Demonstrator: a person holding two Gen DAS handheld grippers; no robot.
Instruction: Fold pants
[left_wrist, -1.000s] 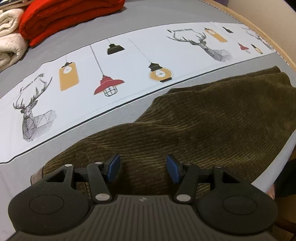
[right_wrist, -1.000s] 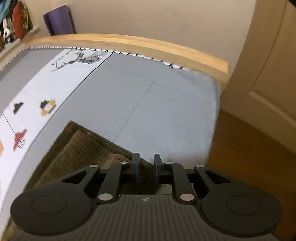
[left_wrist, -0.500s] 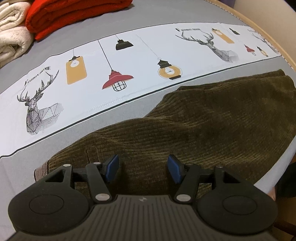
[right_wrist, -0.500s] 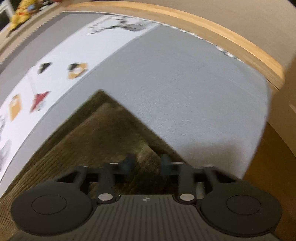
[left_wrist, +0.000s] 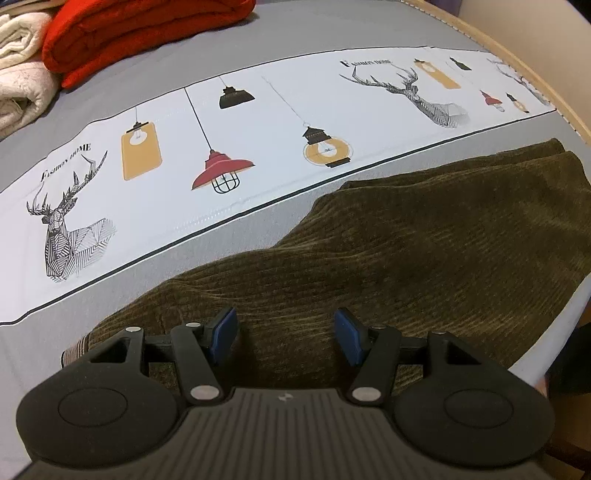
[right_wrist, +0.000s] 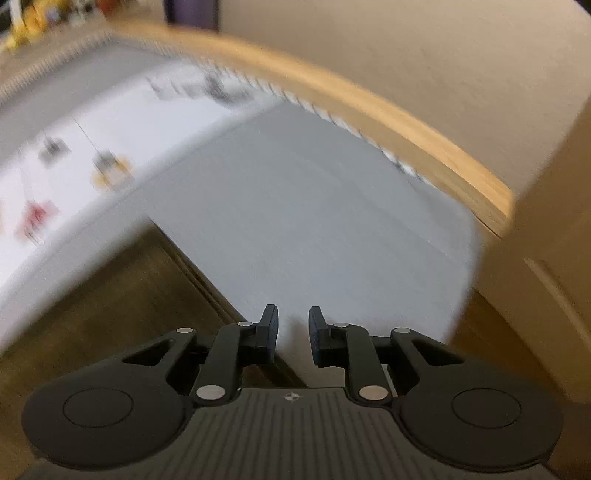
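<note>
Olive-brown corduroy pants (left_wrist: 424, 251) lie flat on the grey bed sheet (left_wrist: 229, 251), with a ribbed band end (left_wrist: 75, 347) at the near left. My left gripper (left_wrist: 284, 325) hovers just above the cloth near that end. It is open, its blue pads (left_wrist: 221, 332) wide apart, and only the cloth below shows between them. In the blurred right wrist view the pants' other end (right_wrist: 110, 295) lies to the left. My right gripper (right_wrist: 293, 325) is at the cloth's edge, its jaws a narrow gap apart with bare sheet showing between them.
A white band printed with lamps and deer (left_wrist: 221, 147) runs across the bed beyond the pants. A folded red blanket (left_wrist: 140, 33) and cream blankets (left_wrist: 18, 74) sit at the far left. A wooden bed rail (right_wrist: 369, 114) borders the mattress, with a door (right_wrist: 554, 277) to its right.
The right gripper has swung: earlier its fingers were over the pants' corner, now bare grey sheet shows between them. The left gripper and the pants look almost the same.
</note>
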